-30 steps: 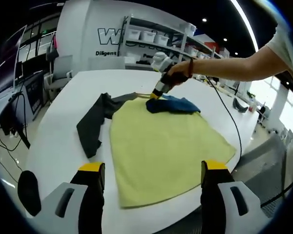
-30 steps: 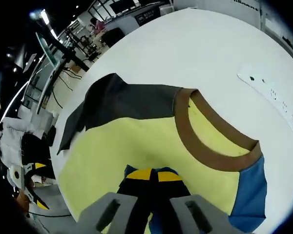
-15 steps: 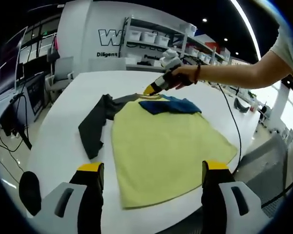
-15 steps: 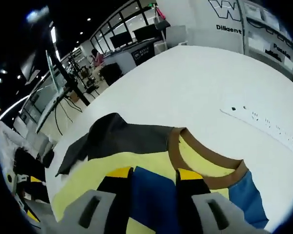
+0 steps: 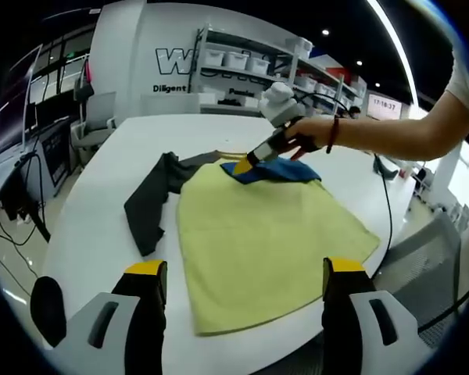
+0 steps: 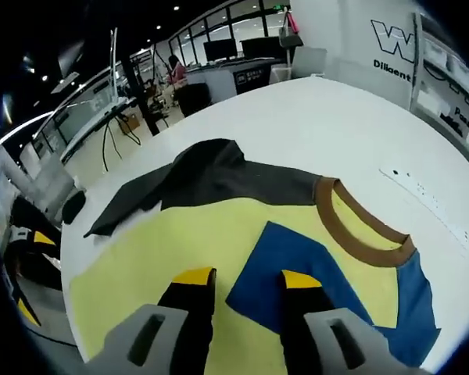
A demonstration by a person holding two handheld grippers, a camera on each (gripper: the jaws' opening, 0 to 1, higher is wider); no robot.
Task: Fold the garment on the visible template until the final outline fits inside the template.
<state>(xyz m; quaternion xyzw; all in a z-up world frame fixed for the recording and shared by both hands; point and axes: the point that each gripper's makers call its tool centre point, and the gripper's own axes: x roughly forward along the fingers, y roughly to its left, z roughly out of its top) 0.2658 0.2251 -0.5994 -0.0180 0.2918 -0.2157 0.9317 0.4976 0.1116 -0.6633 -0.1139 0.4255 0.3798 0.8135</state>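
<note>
- Garment [image 5: 266, 242] lying flat on the white worktop [image 5: 86, 234] — a yellow body with its hem toward the near edge and the collar [image 6: 367, 230] at the far end; I see no separate template outline, so whether the shape fits cannot be judged yet
- Dark grey sleeve [image 5: 152, 199] on the left is spread outward past the yellow body, not yet folded; it probably needs to come in next
- Left tongs [image 5: 238, 269] hover low at the near edge of the worktop, jaws spread wide and pinching nothing; held level and pointing across the hem, they look parked, ready for a later fold
- Blue sleeve [image 6: 305, 269] lies turned inward over the yellow chest, its point just beyond the right tongs' tips in the right gripper view — the fold narrows the outline on that side
- Right tongs [image 6: 241, 278] stand spread, nothing between the jaws, angled down toward the blue sleeve; in the left gripper view the person's hand [image 5: 309, 137] holds them from the right, forearm reaching across the far end of the worktop, tip near the collar
</note>
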